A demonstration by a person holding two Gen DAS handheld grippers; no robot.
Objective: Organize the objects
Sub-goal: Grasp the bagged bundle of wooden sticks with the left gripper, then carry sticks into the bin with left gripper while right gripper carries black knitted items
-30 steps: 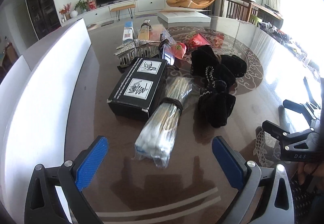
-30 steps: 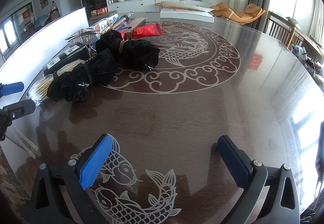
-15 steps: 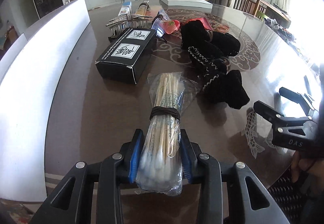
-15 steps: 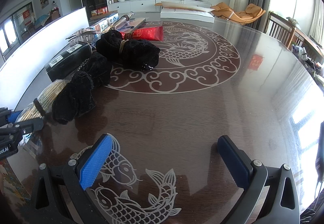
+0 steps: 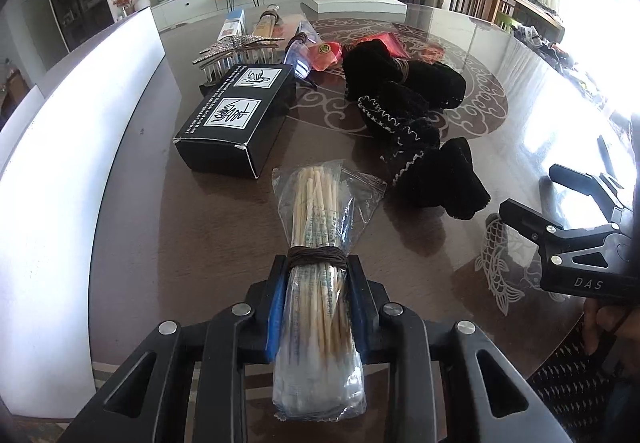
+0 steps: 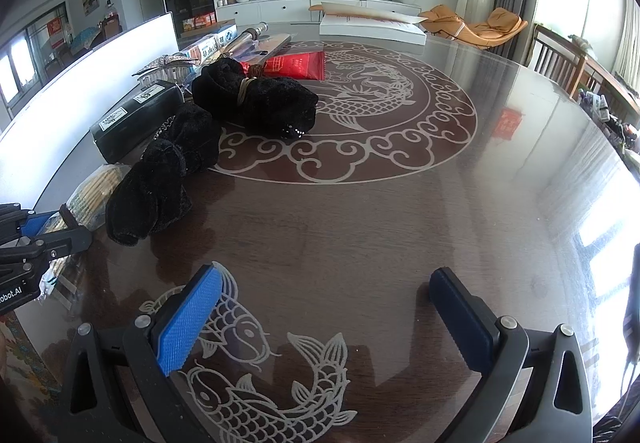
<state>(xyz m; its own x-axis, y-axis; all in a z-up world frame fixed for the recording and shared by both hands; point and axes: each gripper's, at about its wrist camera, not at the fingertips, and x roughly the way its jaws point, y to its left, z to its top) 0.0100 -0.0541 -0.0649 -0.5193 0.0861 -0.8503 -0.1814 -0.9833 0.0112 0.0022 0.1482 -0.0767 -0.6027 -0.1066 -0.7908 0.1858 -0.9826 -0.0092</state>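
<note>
Swab bundle (image 5: 318, 307) pinched in left claw (image 5: 316, 295)

Harsh window glare (fisheye-warped edges)

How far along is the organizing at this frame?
Early. Nothing looks sorted yet. In hand: left gripper is shut on the cotton swab bag. Left: black box, black cloth bundles, red packet lie scattered; right gripper is open and empty.
</note>
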